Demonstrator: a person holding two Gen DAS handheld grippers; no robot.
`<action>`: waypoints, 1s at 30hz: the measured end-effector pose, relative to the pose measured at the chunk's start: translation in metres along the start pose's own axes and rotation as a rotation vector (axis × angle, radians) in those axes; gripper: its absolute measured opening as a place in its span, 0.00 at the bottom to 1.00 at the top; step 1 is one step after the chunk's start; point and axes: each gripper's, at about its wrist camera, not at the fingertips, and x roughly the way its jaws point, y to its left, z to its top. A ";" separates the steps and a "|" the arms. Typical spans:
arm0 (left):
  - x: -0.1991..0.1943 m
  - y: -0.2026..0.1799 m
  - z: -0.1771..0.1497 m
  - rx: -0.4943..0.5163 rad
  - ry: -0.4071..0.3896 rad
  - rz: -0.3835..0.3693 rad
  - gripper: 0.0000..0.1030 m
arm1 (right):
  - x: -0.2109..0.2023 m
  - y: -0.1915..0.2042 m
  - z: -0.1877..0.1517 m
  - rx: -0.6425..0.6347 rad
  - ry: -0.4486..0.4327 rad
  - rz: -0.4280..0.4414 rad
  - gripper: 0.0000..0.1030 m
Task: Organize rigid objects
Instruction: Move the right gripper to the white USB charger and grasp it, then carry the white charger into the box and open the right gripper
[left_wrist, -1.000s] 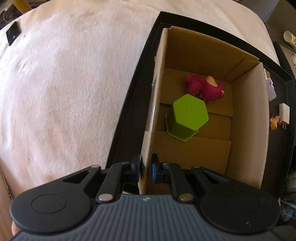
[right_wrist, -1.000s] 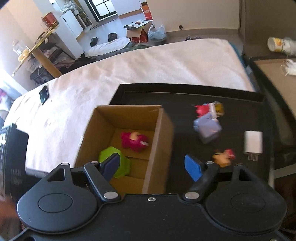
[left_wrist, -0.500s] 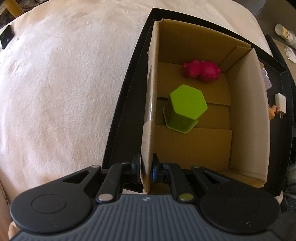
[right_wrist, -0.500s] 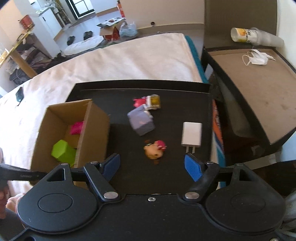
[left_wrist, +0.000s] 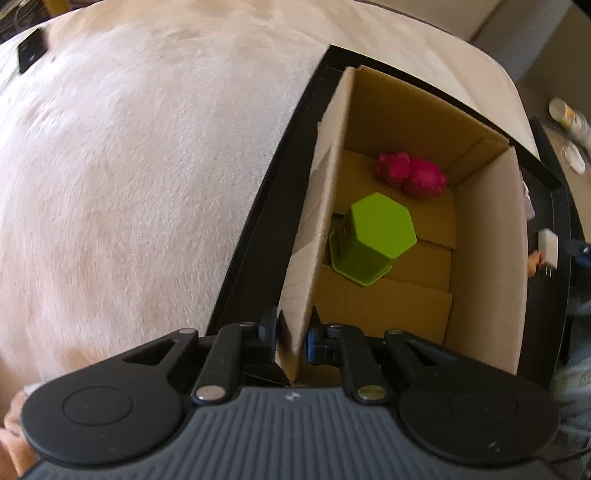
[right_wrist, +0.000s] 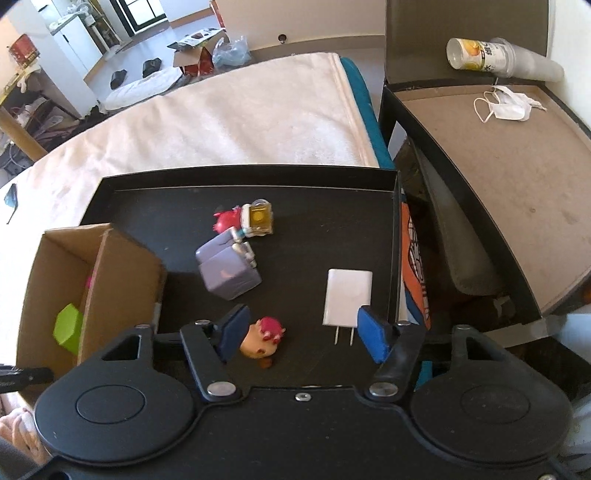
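My left gripper (left_wrist: 291, 339) is shut on the near left wall of the cardboard box (left_wrist: 314, 236), which stands on a black tray (left_wrist: 266, 206). Inside the box are a green hexagonal block (left_wrist: 376, 236) and a pink toy (left_wrist: 410, 173). In the right wrist view the box (right_wrist: 118, 284) stands at the tray's left. My right gripper (right_wrist: 301, 332) is open above the tray (right_wrist: 314, 199), between a small pink-haired figure (right_wrist: 262, 336) and a white charger (right_wrist: 347, 295). A purple cube (right_wrist: 229, 269) and a red-and-yellow toy (right_wrist: 247, 218) lie farther back.
The tray rests on a cream blanket (right_wrist: 229, 125). A dark side table (right_wrist: 498, 166) stands at the right with a face mask (right_wrist: 506, 107) and a lying cup (right_wrist: 476, 55). A black phone (left_wrist: 29, 55) lies on the blanket at far left.
My right gripper has swung from over the box to the right, now over the loose toys and charger. My left gripper stays clamped on the box wall; the box has shifted slightly.
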 end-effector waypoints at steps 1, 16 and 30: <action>0.000 -0.001 0.000 -0.008 -0.001 0.002 0.13 | 0.004 -0.001 0.001 -0.001 0.008 -0.007 0.58; 0.002 -0.002 0.003 0.007 0.000 0.019 0.13 | 0.058 -0.005 0.003 -0.013 0.082 -0.102 0.38; 0.004 -0.004 0.003 0.040 0.004 0.017 0.12 | 0.026 0.015 -0.008 -0.020 0.039 -0.135 0.35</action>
